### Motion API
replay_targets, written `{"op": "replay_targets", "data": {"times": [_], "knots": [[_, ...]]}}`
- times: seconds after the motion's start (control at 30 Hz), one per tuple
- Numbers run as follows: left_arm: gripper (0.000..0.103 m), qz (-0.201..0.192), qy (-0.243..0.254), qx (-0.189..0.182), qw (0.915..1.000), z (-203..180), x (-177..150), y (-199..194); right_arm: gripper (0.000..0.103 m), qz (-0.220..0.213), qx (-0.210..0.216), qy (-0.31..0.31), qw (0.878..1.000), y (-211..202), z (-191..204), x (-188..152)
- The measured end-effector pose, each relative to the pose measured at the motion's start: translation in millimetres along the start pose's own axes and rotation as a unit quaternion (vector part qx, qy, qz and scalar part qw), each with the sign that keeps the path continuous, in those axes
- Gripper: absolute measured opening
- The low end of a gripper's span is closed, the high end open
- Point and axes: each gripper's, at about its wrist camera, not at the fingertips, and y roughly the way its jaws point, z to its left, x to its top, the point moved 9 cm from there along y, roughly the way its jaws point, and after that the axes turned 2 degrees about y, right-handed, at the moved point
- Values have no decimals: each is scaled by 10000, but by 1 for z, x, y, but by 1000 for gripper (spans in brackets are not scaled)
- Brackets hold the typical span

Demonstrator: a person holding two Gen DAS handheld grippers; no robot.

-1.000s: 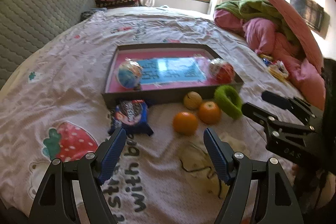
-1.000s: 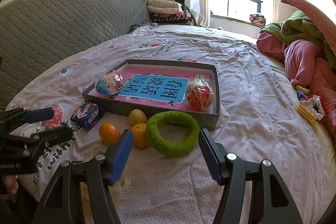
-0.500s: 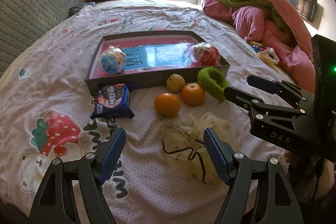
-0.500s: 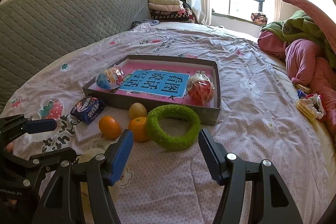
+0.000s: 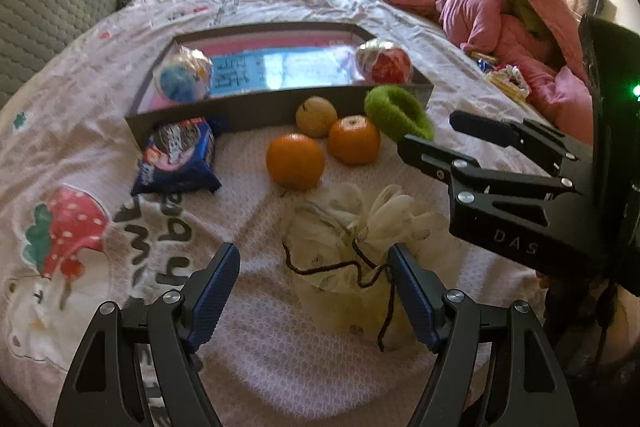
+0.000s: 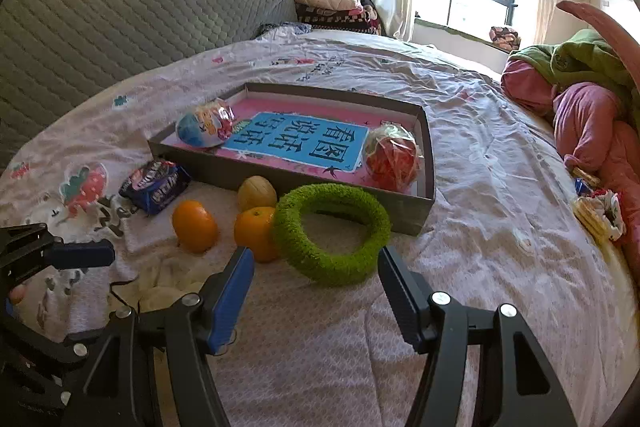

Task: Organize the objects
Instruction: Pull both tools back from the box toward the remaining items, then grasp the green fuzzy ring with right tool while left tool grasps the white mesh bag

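Observation:
A grey box (image 5: 264, 105) with a pink and blue floor lies on the bed and holds a blue wrapped ball (image 5: 182, 81) and a red wrapped ball (image 5: 386, 65). In front of it lie a blue snack packet (image 5: 178, 157), two oranges (image 5: 295, 161) (image 5: 354, 145), a yellowish fruit (image 5: 316, 111), a green fuzzy ring (image 6: 332, 229) and a cream drawstring pouch (image 5: 352, 251). My left gripper (image 5: 314, 291) is open, low over the pouch. My right gripper (image 6: 314, 291) is open, just short of the ring.
A pile of pink and green bedding (image 5: 500, 3) lies at the right. A grey quilted headboard (image 6: 120, 23) stands at the left. Small wrapped items (image 6: 596, 207) lie by the bedding. Folded blankets (image 6: 332, 3) sit by the window.
My left gripper has come down and forward over the cream pouch. My right gripper has moved closer to the green ring. Both stay open.

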Motion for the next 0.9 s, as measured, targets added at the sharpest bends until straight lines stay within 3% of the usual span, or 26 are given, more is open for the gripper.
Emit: {"op": "replay_targets", "data": {"times": [0.17, 0.47, 0.63, 0.7, 0.73, 0.83, 0.9], "knots": [[77, 91, -92, -90, 9999, 1, -1, 13, 64, 76, -133, -128, 9998, 10, -2, -1], [77, 91, -80, -275, 9995, -4, 1, 24, 50, 210, -301, -361, 9987, 30, -2, -2], [77, 93, -101, -455, 9989, -11, 3, 28, 31, 151, -120, -177, 9997, 30, -7, 1], [71, 102, -97, -538, 9985, -14, 4, 29, 20, 148, -36, -75, 9999, 29, -10, 1], [68, 110, -62, -556, 9984, -16, 4, 29, 20, 156, 5, -49, 9999, 29, -10, 1], [50, 117, 37, -690, 9975, -23, 4, 29, 19, 147, 155, 69, 9997, 28, -10, 1], [33, 110, 46, -792, 9968, -26, 4, 28, 19, 131, 219, 143, 9996, 27, -10, 1]]}}
